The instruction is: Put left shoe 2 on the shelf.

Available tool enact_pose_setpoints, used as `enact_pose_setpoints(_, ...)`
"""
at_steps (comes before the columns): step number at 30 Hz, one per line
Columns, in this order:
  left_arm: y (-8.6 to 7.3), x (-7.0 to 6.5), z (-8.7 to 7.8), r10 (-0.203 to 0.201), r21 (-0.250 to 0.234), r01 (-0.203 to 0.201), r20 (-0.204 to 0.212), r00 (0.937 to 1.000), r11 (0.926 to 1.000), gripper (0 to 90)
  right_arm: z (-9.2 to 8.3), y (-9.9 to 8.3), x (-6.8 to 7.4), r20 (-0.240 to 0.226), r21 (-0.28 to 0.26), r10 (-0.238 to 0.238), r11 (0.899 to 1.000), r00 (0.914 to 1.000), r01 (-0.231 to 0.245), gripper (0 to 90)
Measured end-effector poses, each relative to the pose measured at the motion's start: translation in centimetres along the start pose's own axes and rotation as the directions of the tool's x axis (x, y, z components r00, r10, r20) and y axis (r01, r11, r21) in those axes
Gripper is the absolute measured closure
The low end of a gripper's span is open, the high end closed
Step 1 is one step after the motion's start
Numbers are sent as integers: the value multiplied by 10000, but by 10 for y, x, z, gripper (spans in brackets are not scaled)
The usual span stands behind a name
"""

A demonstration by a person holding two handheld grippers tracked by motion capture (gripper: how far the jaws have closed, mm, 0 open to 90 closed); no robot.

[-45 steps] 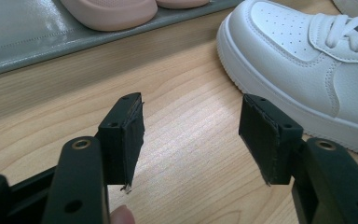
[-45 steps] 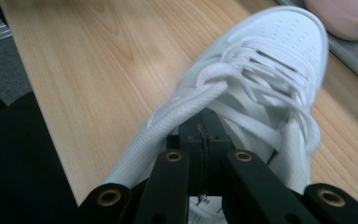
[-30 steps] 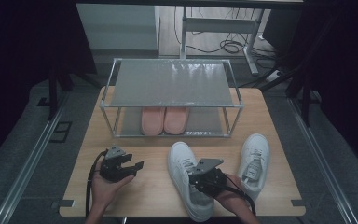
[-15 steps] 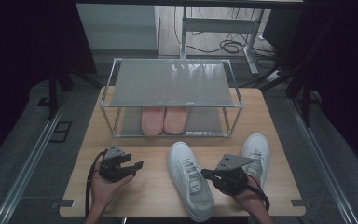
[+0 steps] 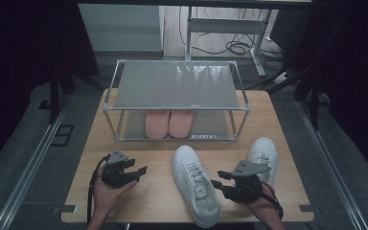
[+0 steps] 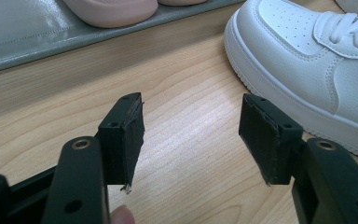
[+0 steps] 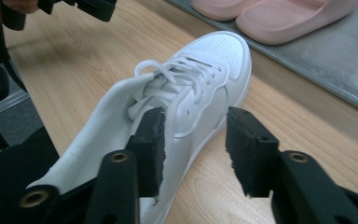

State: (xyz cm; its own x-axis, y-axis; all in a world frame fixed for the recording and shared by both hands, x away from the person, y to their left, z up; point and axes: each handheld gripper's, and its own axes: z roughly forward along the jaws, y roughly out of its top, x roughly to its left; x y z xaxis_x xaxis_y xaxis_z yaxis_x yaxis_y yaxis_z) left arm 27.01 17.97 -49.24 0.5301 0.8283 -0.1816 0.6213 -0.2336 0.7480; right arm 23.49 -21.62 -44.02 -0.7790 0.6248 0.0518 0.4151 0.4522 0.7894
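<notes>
- High view: two white sneakers lie on the table [image 5: 163, 201] in front of the rack [image 5: 177, 86]. The near sneaker [image 5: 195, 184] lies midway, toe toward the rack, heel at the table's front edge. The far sneaker [image 5: 263, 155] lies to its right, apart from it.
- The right gripper [image 5: 215, 184] sits in the right hand [image 5: 261, 203] between the two sneakers, jaws pointing left at the near sneaker's side. The jaws have just been opening; they stand apart and grip nothing.
- The left gripper [image 5: 141, 171] rests in the left hand [image 5: 108, 194] at the table's left front, well apart from the sneakers, jaws pointing right.
- A pair of pink slippers [image 5: 168, 122] sits side by side on the rack's lower shelf; the top shelf is a grey sheet.
- Left gripper view: the jaws stand wide over bare wood, holding nothing. The near sneaker [image 6: 317, 60] lies to the upper right, its toe close to the rack's base. A slipper [image 6: 112, 11] shows on the shelf above.
- Right gripper view: the jaws are spread, pads not pressing on anything. The near sneaker [image 7: 186, 102] lies just beyond them, its side and collar behind the left jaw, laces and toe running toward the slippers [image 7: 279, 14]. The left gripper [image 7: 81, 7] shows at the top left.
</notes>
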Motion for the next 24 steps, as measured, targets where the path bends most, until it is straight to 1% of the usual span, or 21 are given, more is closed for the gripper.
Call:
enact_pose_setpoints(3, 1, 1, 0, -32, 30, 32, -6, 10000, 10000, 407, 5, -2, 1, 41, 194, 64, 9998, 10000, -65, 533)
enact_pose_setpoints(6, 1, 2, 2, -17, 58, 18, -14, 10000, 10000, 407, 11, -3, 3, 79, 385, 106, 9992, 9999, -109, 519)
enact_pose_setpoints(8, 1, 1, 3, 14, 73, -14, 30, 10000, 10000, 407, 16, -4, 5, 124, 554, 34, 9985, 9999, -40, 511)
enact_pose_setpoints(14, 1, -1, 4, 53, 89, -54, 87, 9999, 9999, 406, 29, -3, 10, 316, 778, -70, 9970, 9995, 45, 511)
enact_pose_setpoints(17, 1, -1, 4, 32, 84, -33, 89, 10000, 10000, 406, 35, -3, 10, 429, 859, -42, 9963, 9991, 5, 515)
enact_pose_setpoints(20, 1, -1, 5, 47, 119, -48, 84, 10000, 9999, 406, 41, -4, 10, 606, 950, 20, 9954, 9982, -78, 520)
enact_pose_setpoints(24, 0, -1, 7, 67, 206, -69, 93, 9999, 9998, 406, 48, -5, 11, 669, 966, 296, 9947, 9973, -360, 533)
